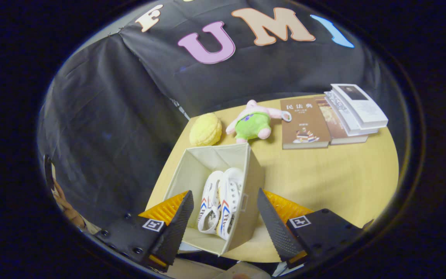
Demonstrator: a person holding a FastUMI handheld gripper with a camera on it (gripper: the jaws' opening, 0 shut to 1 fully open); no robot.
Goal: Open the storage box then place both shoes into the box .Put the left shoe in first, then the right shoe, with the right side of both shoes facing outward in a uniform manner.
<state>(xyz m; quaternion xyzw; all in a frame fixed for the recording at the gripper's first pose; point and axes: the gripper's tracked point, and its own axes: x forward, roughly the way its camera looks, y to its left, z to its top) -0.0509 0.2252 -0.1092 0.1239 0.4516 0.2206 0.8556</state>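
Observation:
An open cream fabric storage box (192,170) stands on the wooden table (323,182), below and between my fingers. Two white sneakers with red and blue stripes lie inside it side by side on their edges, the left one (208,207) and the right one (229,207), leaning toward the box's right wall. My gripper (223,217) hovers above the box, open wide, with nothing between its fingers. The left finger (178,224) is over the box's left wall, the right finger (275,226) is beyond its right wall.
Beyond the box lie a yellow round plush (205,130) and a pink toy in green clothes (252,124). A brown book (304,124) and a stack of books (352,110) sit at the far right. A person's hand (66,207) shows off the table's left.

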